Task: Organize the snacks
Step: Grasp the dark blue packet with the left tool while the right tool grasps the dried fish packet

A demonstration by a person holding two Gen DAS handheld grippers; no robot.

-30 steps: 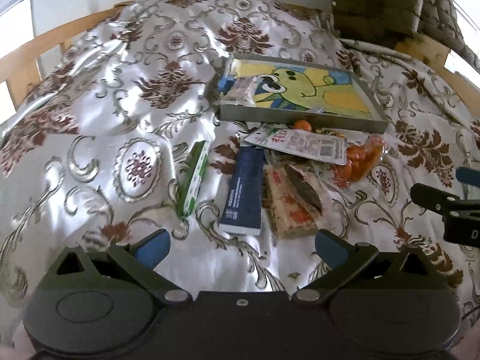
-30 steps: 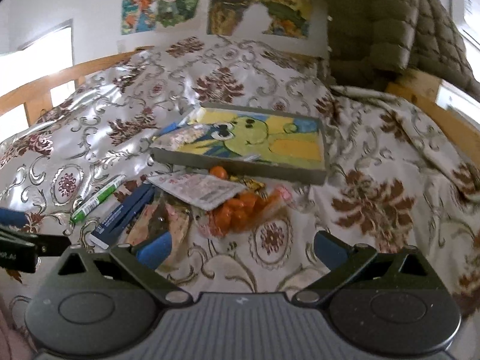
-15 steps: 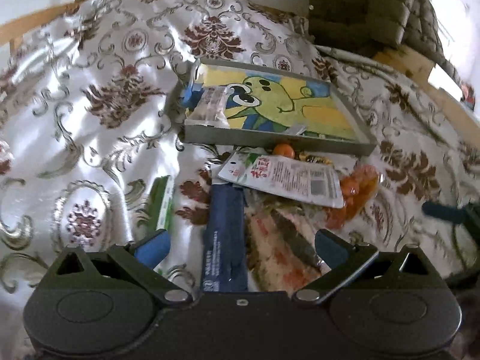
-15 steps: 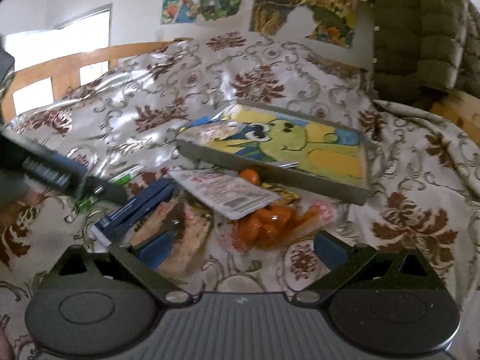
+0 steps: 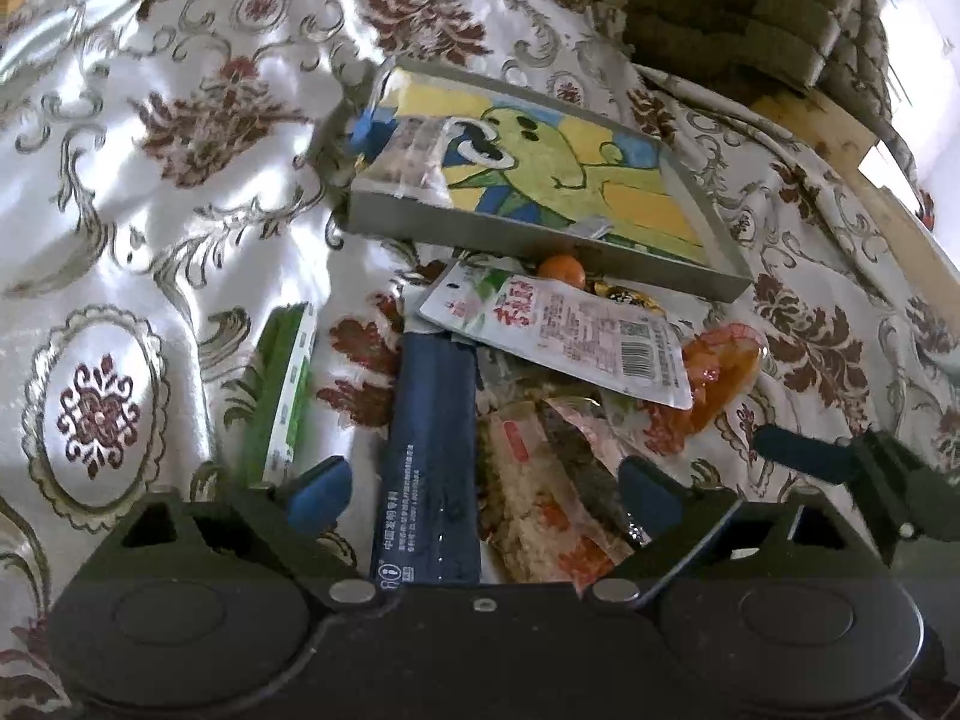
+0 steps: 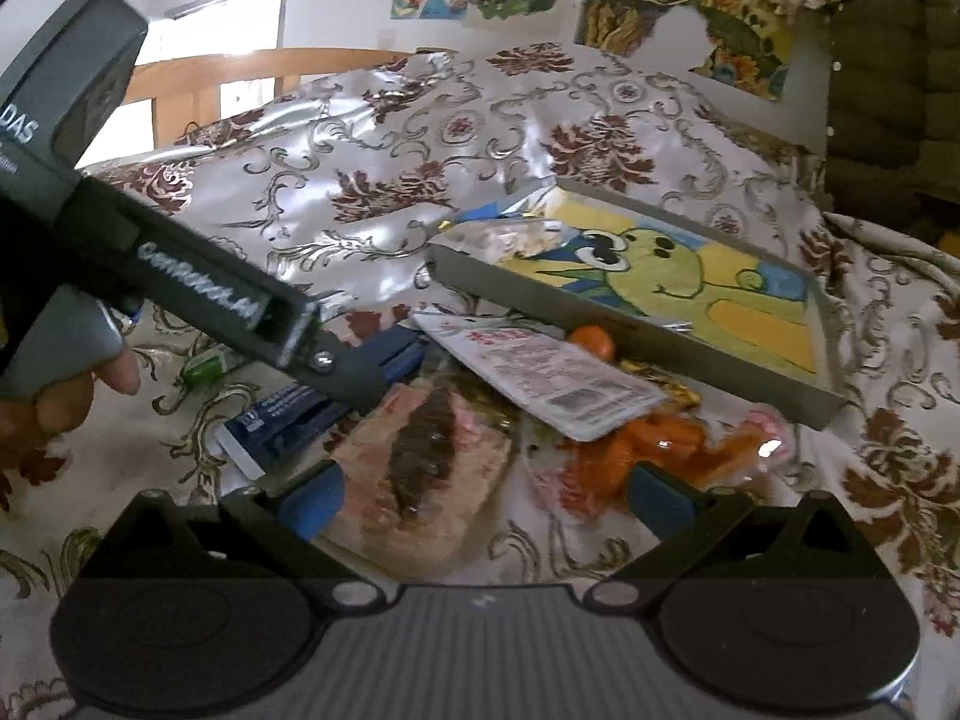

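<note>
Both pairs of jaws stand apart with nothing pinched. The left gripper (image 5: 483, 489) has just been narrowing, its blue pads either side of the dark blue box (image 5: 429, 456) and the fish-and-rice packet (image 5: 540, 498) without pressing them; the right gripper (image 6: 486, 495) gapes over that same packet (image 6: 420, 456). From largest to smallest: the floral satin cloth (image 5: 150, 192) covers everything; on it sits the shallow grey tray (image 5: 540, 234) with a green cartoon picture inside and one clear snack bag (image 5: 414, 159) in its left corner. In front of the tray lies the heap — white barcoded pouch (image 5: 576, 336) on top, orange snack bag (image 5: 720, 372) beneath, green stick pack (image 5: 282, 384) apart at left, a small orange ball (image 5: 561, 270) by the tray wall.
</note>
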